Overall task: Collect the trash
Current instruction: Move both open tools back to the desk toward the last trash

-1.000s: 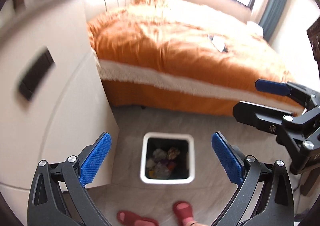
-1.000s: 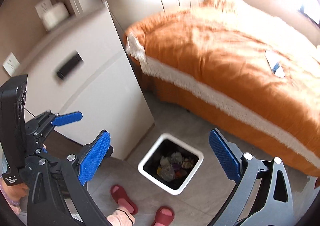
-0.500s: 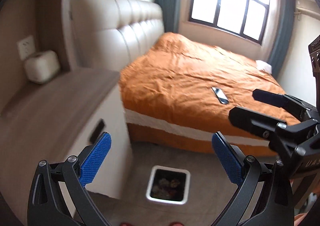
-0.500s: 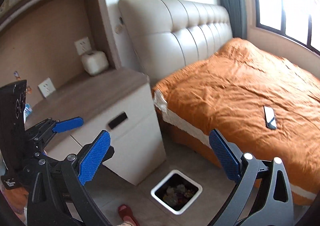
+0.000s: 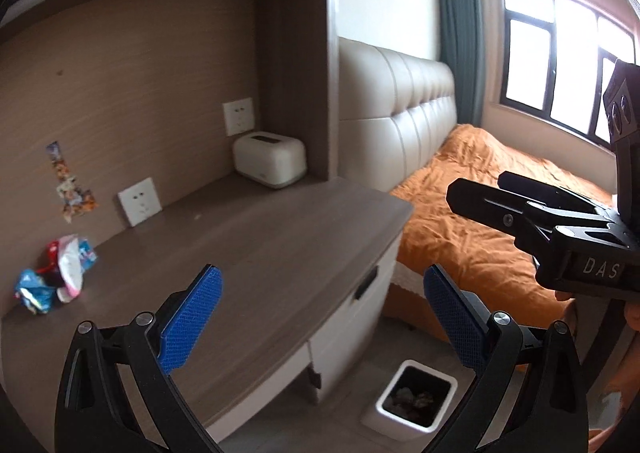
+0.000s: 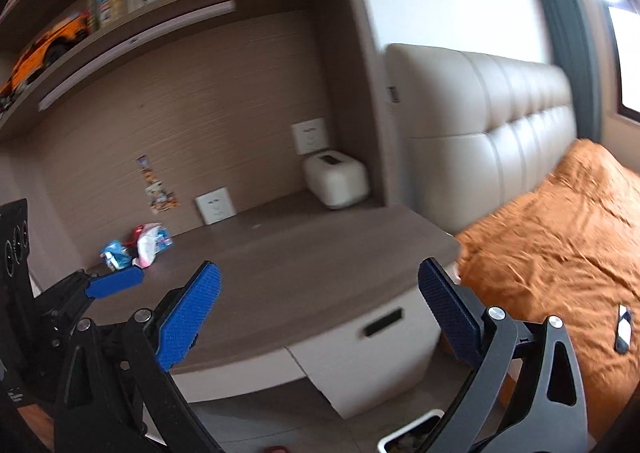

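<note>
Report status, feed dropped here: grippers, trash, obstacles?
Left gripper open, empty. Right gripper open, empty. Wrappers on desk, untouched. Path clear.

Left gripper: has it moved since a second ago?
Yes. The left gripper has tilted up from the trash bin, now low in its view, toward the desk.

Right tool (image 6: 320,305) gapes empty — crumpled wrappers (image 6: 138,245) on desk (image 6: 300,273)

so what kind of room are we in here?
A bedroom, most likely: a bed with an orange cover and padded headboard, beside a built-in desk under shelves. Crumpled wrappers lie on the desk.
</note>
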`<state>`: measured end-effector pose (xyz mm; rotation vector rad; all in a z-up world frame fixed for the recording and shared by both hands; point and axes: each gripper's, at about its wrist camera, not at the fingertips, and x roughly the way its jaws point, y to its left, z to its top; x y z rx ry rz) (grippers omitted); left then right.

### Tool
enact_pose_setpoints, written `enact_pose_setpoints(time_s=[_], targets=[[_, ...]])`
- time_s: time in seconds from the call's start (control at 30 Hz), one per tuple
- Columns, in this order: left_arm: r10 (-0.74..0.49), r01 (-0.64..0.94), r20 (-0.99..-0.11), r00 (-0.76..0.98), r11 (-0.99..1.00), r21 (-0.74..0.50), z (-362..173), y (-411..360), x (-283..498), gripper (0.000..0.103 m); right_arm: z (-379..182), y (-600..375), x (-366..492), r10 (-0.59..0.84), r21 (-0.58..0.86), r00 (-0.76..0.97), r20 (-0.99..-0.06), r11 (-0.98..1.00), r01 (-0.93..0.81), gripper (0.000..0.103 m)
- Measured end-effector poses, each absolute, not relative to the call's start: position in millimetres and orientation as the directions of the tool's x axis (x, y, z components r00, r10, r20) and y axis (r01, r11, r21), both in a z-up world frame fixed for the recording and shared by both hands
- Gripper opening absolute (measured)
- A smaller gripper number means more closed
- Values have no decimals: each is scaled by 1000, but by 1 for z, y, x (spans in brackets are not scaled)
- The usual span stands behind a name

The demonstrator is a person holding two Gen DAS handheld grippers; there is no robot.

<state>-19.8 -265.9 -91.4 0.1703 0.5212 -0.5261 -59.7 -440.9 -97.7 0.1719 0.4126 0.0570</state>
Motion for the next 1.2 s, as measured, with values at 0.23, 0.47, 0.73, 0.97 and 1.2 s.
enact_pose_setpoints(time_s=[0.23,0.47,0.73,0.97,1.2], targets=[[-316,373,-497,808,928,16,-83,-170,21,99,-82,-347,-2,217,155,896,-386,973,-169,98],[-200,237,-498,844,971,11,-83,-67,70,99,-77,-232,69,332,137,850,-408,943,-302,98],[-102,115,-499,860,993,-4,-89,24,110,99,-87,-145,126,414,111,800,-435,906,-408,98],[-53,62,-513,856,998,1,-98,72,134,99,-98,-96,158,446,119,766,-463,887,-446,98],[-19,25,-544,839,1000,5,-115,104,164,99,-116,-67,185,454,122,737,-501,880,-460,98]])
